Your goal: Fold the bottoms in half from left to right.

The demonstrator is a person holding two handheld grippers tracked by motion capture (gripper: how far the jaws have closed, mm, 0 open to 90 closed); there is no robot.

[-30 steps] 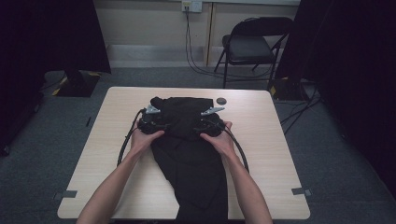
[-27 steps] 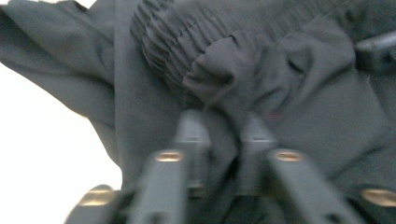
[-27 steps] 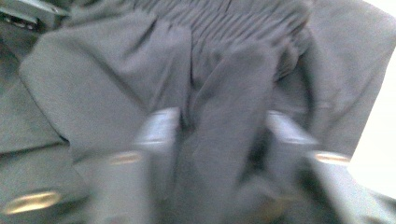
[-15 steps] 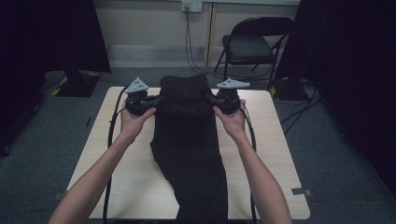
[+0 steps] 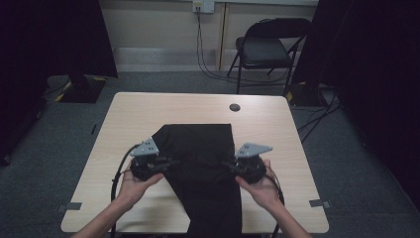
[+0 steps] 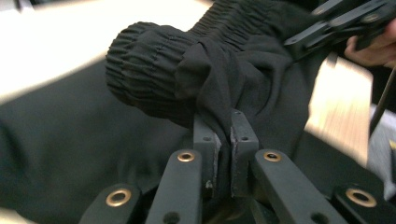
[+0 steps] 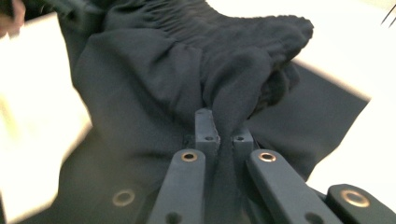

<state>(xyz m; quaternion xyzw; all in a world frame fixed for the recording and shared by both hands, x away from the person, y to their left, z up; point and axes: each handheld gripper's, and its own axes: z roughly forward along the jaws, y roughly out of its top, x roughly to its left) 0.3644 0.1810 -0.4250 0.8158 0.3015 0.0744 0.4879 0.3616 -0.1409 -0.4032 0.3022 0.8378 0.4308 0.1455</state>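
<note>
- Folding black trousers (image 5: 200,163) on the table (image 5: 277,148): the waistband, which lay at the far edge half a second ago, has been carried back toward the person and now sits over the middle of the garment.
- Left gripper (image 5: 161,162) is at the trousers' left edge, clenched on a pinch of waistband; in the left gripper view its jaws meet on bunched black cloth (image 6: 219,93) beside the ribbed elastic.
- Trousers lie down the table's middle, the upper part doubled over in a fold, the legs running off the near edge.
- Right gripper (image 5: 229,164) is at the right edge, likewise clenched on the waistband (image 7: 233,93), fabric gathered between its jaws.
- Both corners look raised and level with each other, so the fold seems about half made; laying the waistband down squarely likely comes next.
- Small dark disc (image 5: 235,107) sits apart near the far edge.
</note>
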